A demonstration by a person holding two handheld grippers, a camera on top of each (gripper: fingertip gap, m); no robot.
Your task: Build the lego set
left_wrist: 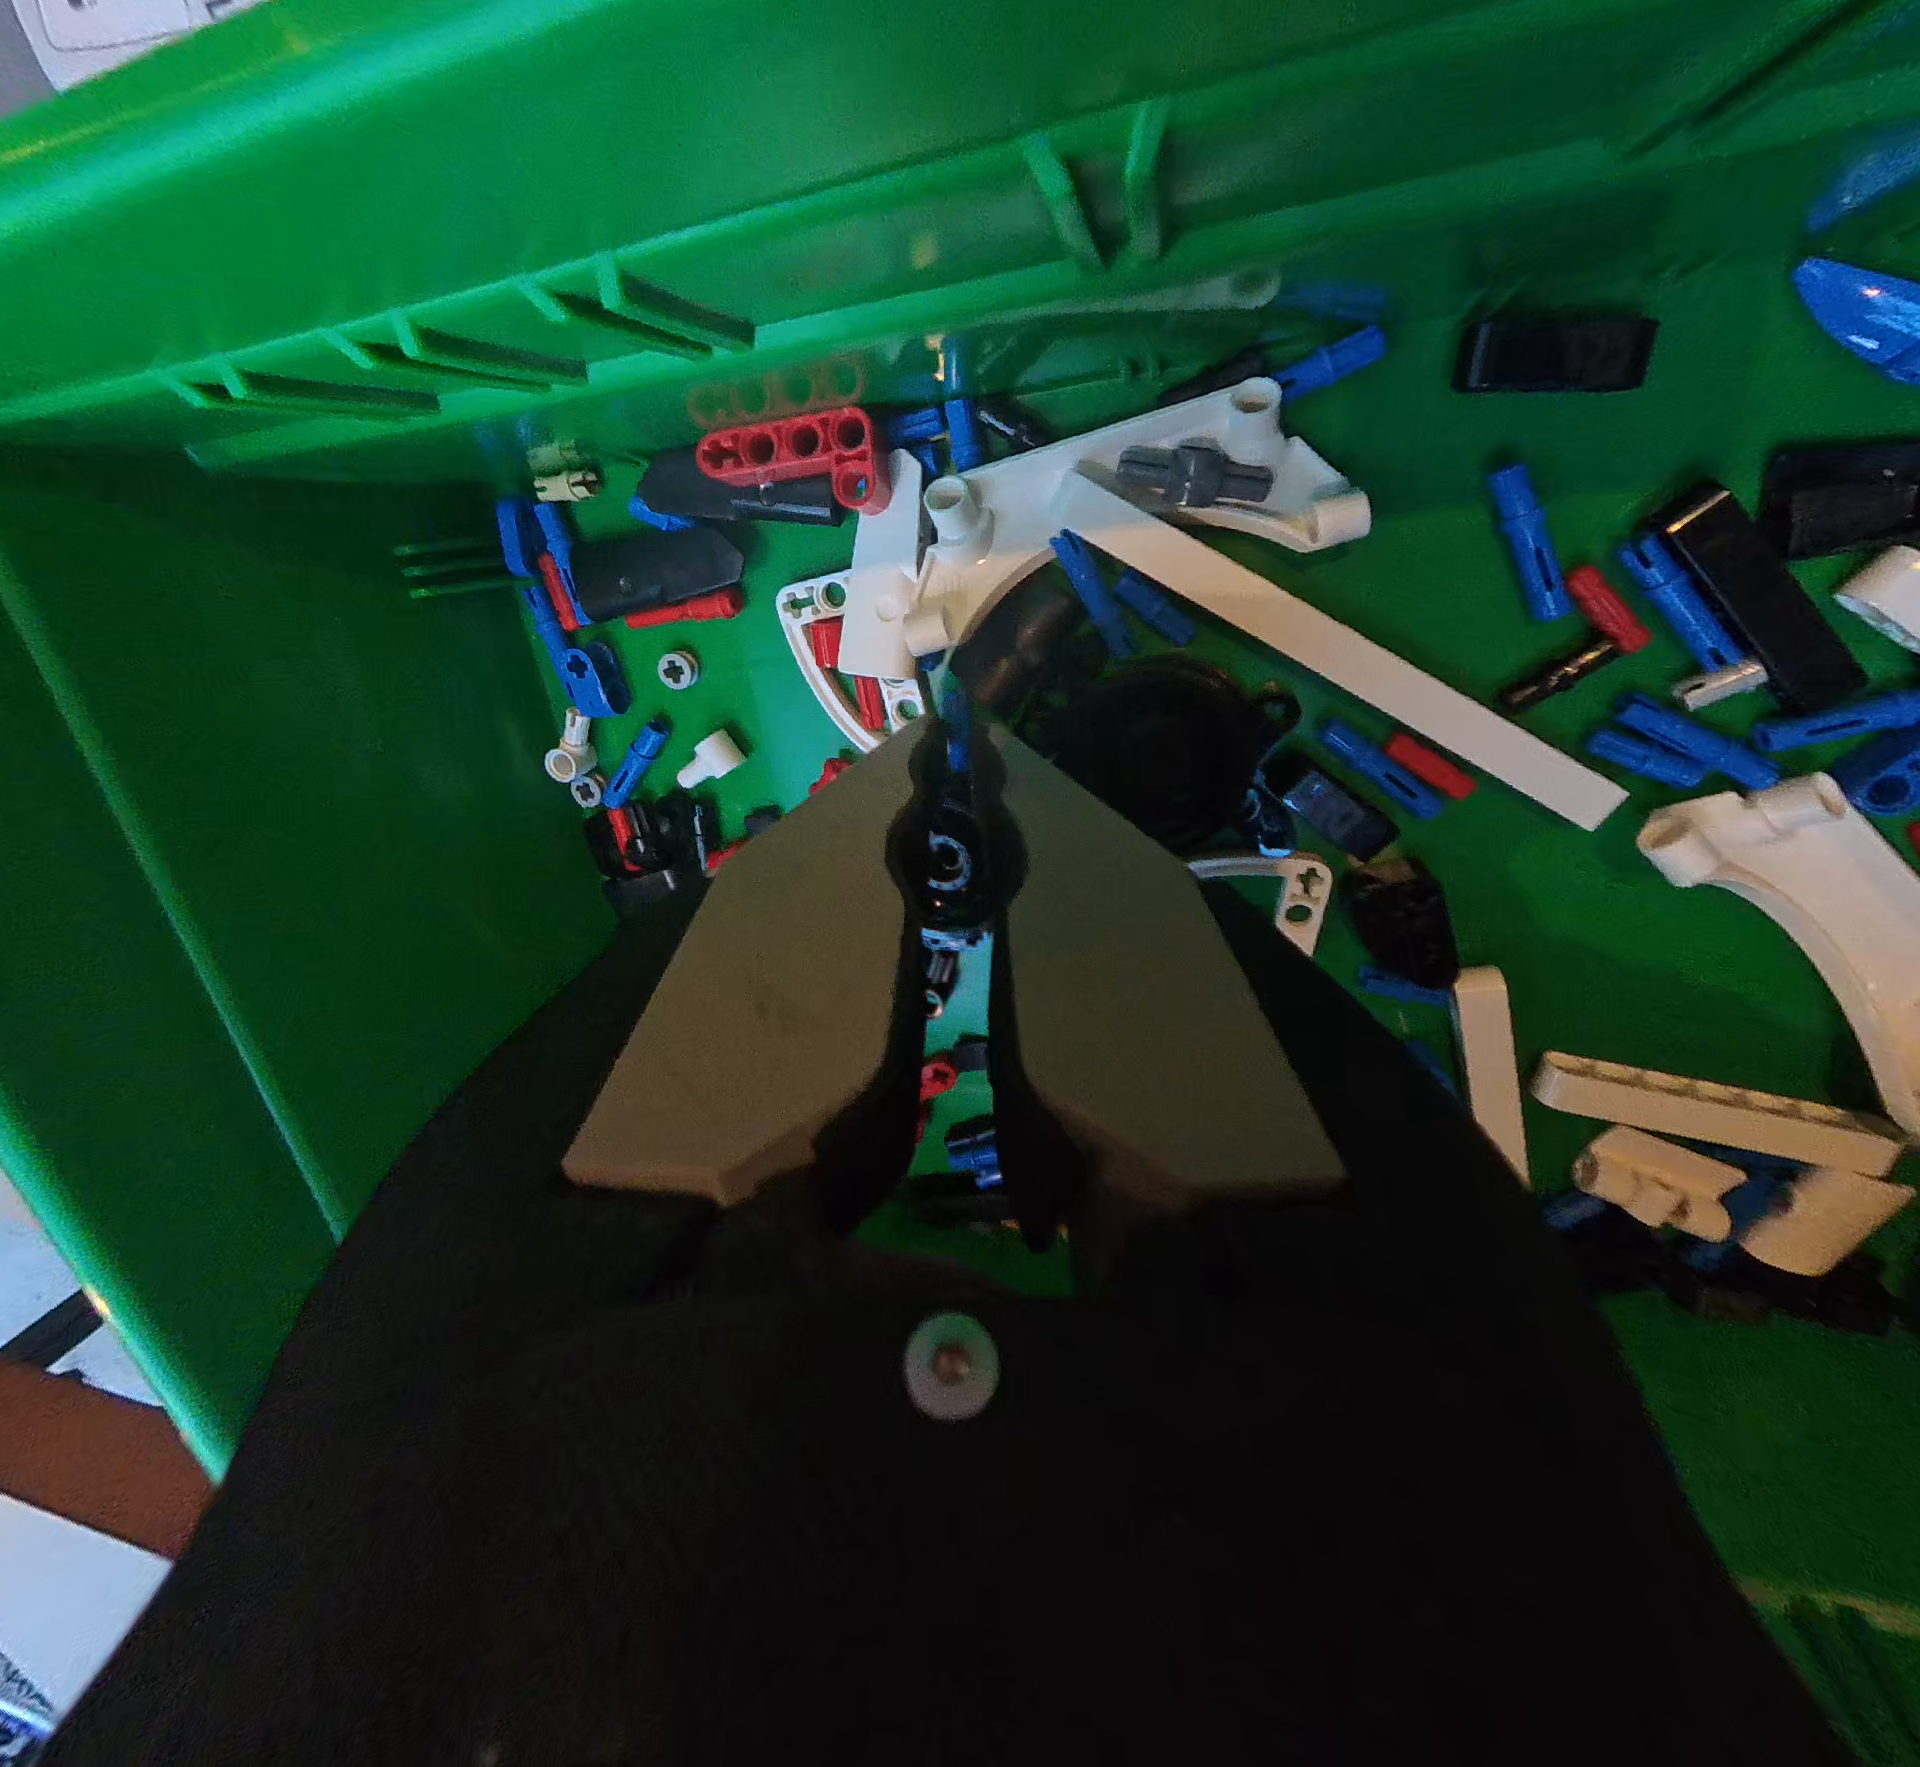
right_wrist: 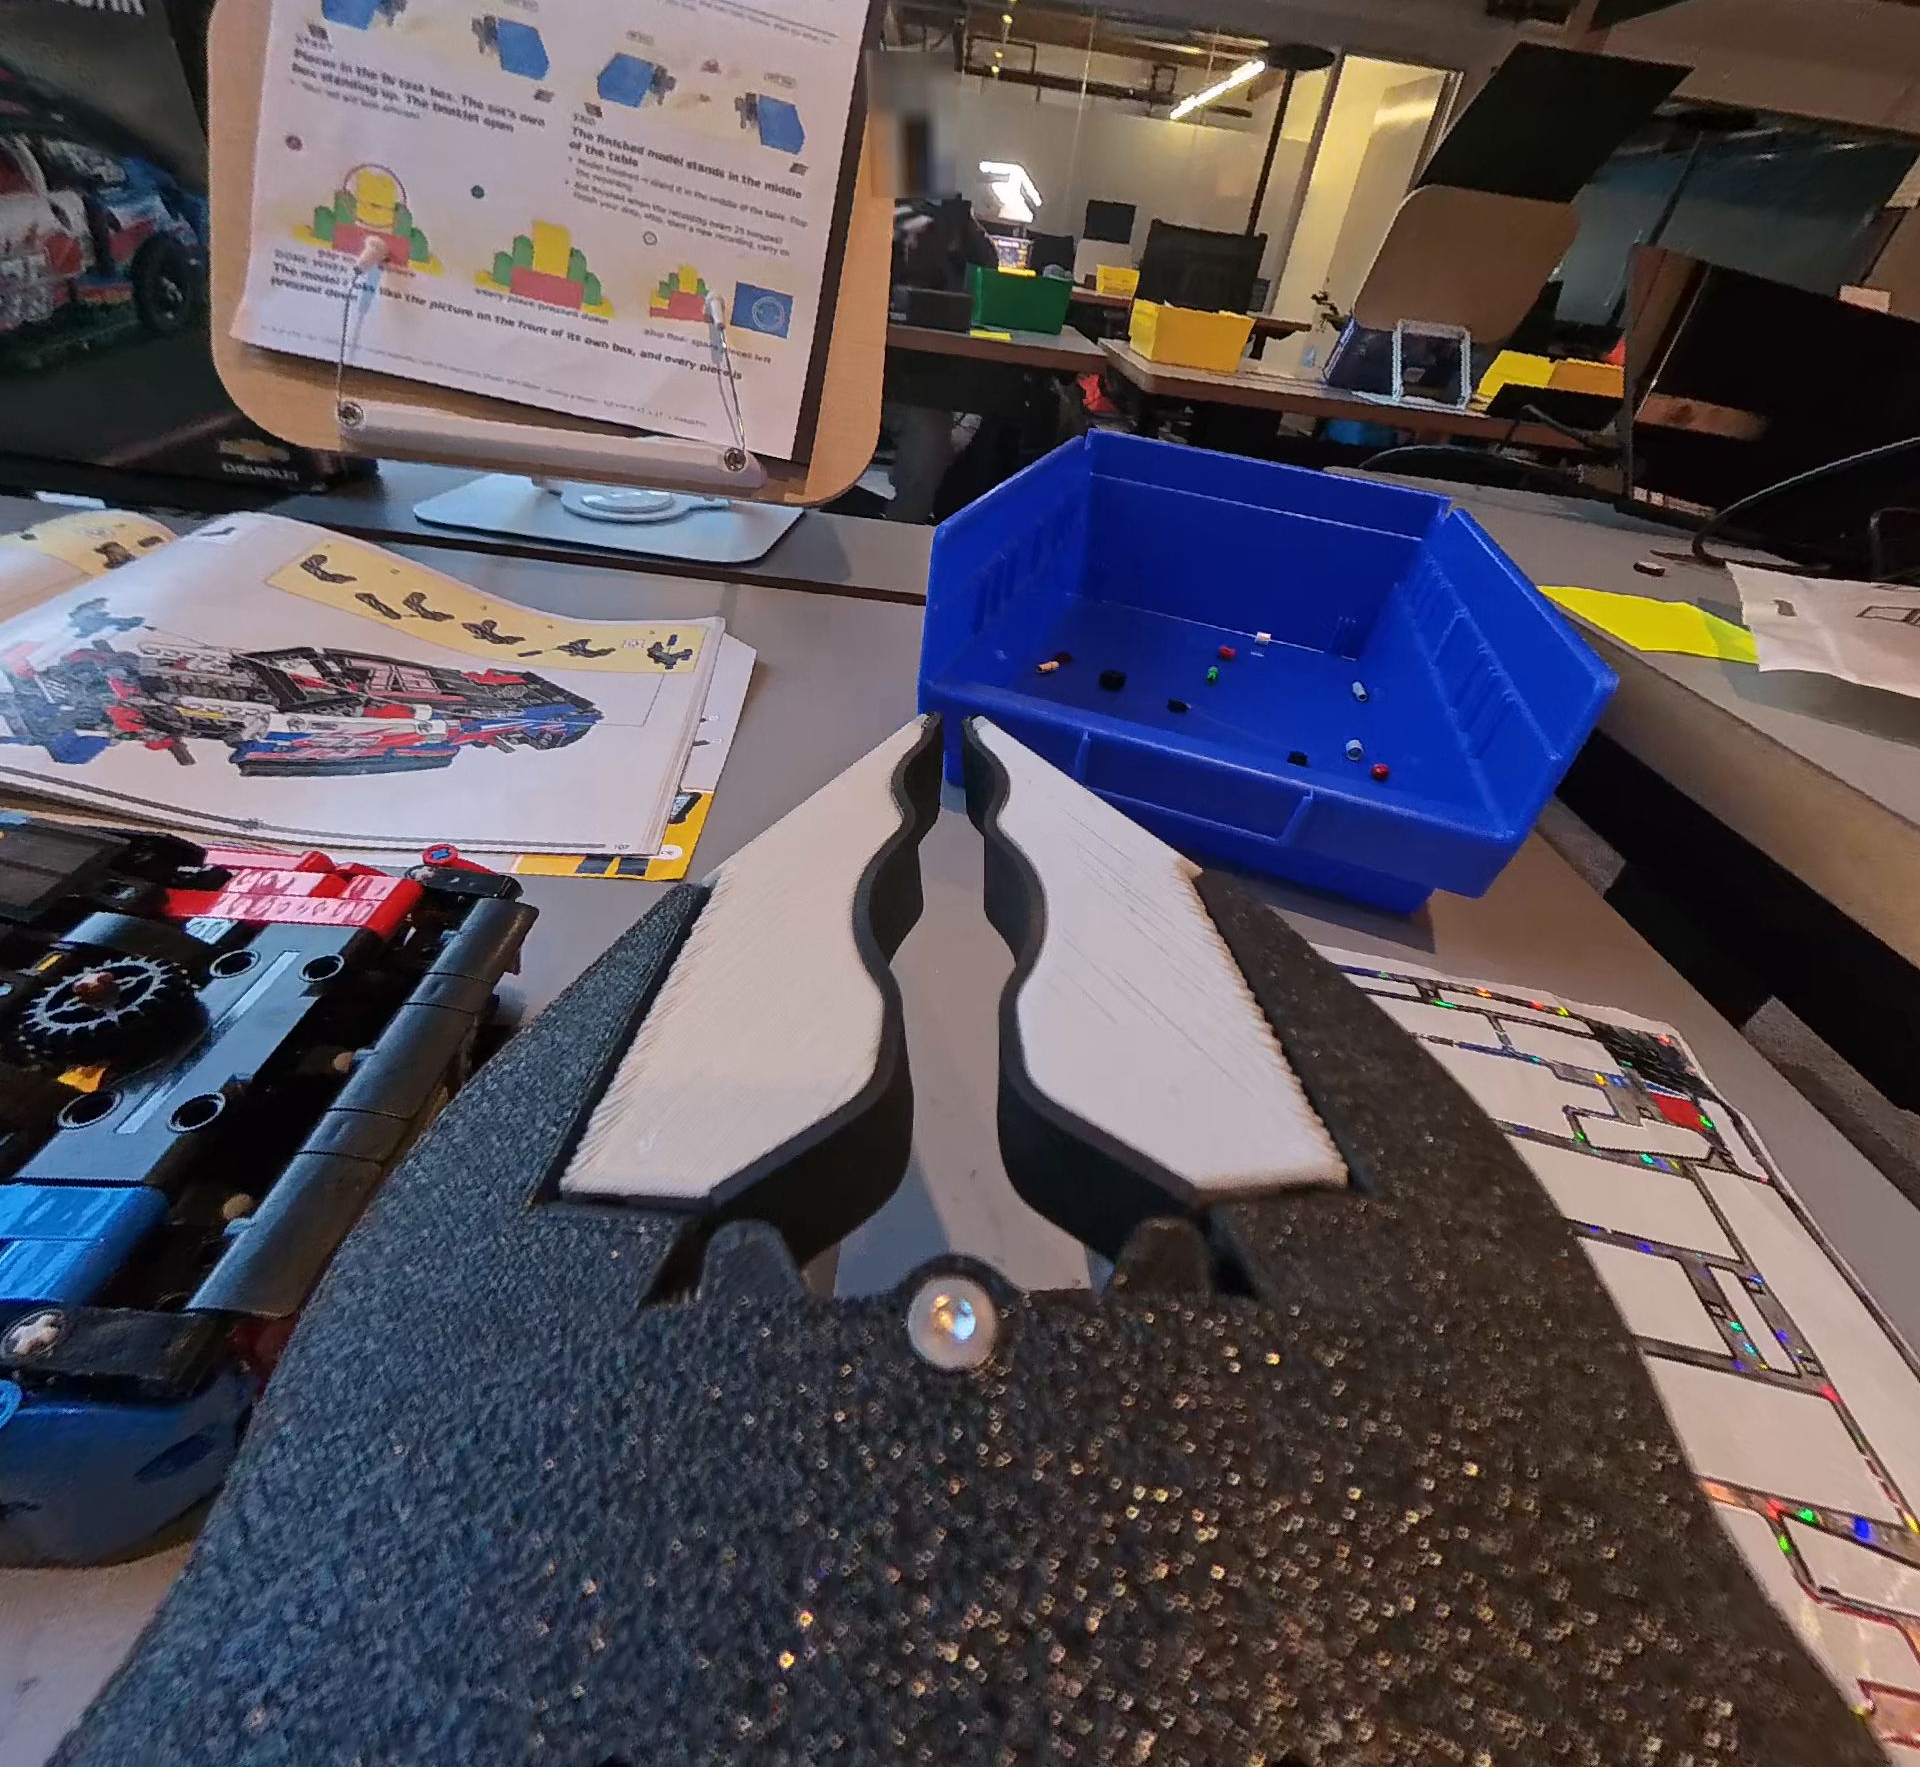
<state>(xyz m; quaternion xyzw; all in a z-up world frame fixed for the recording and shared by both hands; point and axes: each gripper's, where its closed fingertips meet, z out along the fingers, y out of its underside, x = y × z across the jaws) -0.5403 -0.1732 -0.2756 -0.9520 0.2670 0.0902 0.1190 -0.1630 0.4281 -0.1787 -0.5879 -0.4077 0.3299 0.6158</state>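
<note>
The left claw (left_wrist: 954, 761) was clamped on a small black lego piece (left_wrist: 954, 860), a knobbly connector with a round hole, with a blue pin sticking out past the tips toward 12 o'clock. It hung inside a green bin (left_wrist: 644, 159) over a scatter of loose parts. At 12 o'clock from the tips lay a white arch piece (left_wrist: 1049, 512) with a grey axle connector (left_wrist: 1195, 470) resting on it. At 11 o'clock sat a red beam with holes (left_wrist: 800, 450), near the bin's far wall. A long white strip (left_wrist: 1351, 668) ran from 1 o'clock down toward 3 o'clock, with blue pins (left_wrist: 1527, 543) and black panels (left_wrist: 1553, 353) spread beyond it. A second white arch (left_wrist: 1808, 896) lay at 3 o'clock.

The right claw (right_wrist: 952, 725) had its fingers nearly together at the tips, a thin gap between them and nothing held. It hovered over a grey bench (right_wrist: 831, 668). At 1 o'clock, just past the tips, stood a blue bin (right_wrist: 1247, 637) holding a few tiny loose bits. At 9 o'clock lay an open instruction booklet (right_wrist: 343, 678). At 8 o'clock sat the partly built lego car (right_wrist: 208, 1073), black with red and blue parts. At 11 o'clock a printed sheet (right_wrist: 561, 128) stood on a stand. A sticker sheet (right_wrist: 1662, 1250) lay at 4 o'clock
</note>
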